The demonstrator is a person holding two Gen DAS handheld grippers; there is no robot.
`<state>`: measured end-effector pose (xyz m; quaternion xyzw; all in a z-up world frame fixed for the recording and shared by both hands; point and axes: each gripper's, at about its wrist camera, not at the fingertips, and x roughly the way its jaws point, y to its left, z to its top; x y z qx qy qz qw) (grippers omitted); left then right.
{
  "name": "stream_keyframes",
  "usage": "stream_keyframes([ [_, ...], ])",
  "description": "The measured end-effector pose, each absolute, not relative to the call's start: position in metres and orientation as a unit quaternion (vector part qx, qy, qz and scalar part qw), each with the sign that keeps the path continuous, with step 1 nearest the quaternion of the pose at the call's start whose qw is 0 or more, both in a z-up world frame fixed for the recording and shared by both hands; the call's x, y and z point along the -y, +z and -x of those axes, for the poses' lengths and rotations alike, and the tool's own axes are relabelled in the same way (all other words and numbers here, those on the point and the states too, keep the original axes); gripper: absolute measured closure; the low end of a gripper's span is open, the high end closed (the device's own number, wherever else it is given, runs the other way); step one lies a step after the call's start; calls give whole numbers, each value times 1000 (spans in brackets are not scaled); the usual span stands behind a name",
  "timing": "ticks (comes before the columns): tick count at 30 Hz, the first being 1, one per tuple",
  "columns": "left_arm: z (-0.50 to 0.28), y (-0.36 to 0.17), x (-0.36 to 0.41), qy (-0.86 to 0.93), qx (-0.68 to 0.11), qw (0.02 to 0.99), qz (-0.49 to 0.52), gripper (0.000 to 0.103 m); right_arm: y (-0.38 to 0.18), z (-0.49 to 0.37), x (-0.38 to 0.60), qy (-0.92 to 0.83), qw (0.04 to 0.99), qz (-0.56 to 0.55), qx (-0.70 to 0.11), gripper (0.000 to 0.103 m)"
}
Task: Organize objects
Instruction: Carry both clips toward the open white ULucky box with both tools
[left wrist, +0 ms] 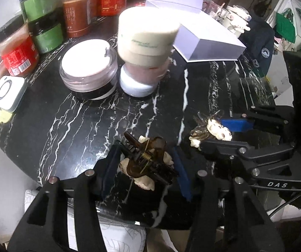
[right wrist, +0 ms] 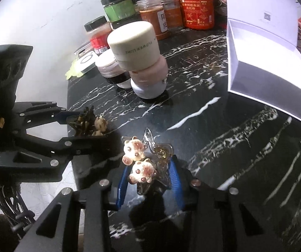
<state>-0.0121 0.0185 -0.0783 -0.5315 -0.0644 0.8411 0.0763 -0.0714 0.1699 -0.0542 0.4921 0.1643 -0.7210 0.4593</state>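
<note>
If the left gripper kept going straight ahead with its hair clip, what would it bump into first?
Probably the stack of cream jars. The left gripper, jaws shut on the brown hair clip, points across bare black marble table toward that stack. Depth is hard to judge, so it might miss.

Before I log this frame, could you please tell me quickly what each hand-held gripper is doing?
Left hand-held gripper: closed on the brown hair clip.
Right hand-held gripper: closed on the clear hair clip with paw charms.
</note>
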Motion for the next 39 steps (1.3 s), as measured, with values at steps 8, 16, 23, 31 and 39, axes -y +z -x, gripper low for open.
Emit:
stream_keyframes([
  [8,3,-48,-29,839,44,98,533,54,-22,62,-183,-724,451,-497,-159,66],
  [16,-2,-10,-42,841,15,126,526,54,18,54,-198,-737,433,-492,-164,66],
  [23,-1,21,-59,849,-13,142,508,54,43,50,-212,-756,416,-480,-159,66],
  [31,5,40,-79,853,-35,161,496,54,56,53,-228,-774,397,-468,-154,66],
  [39,23,45,-105,850,-49,190,490,54,59,69,-248,-790,371,-466,-143,66],
])
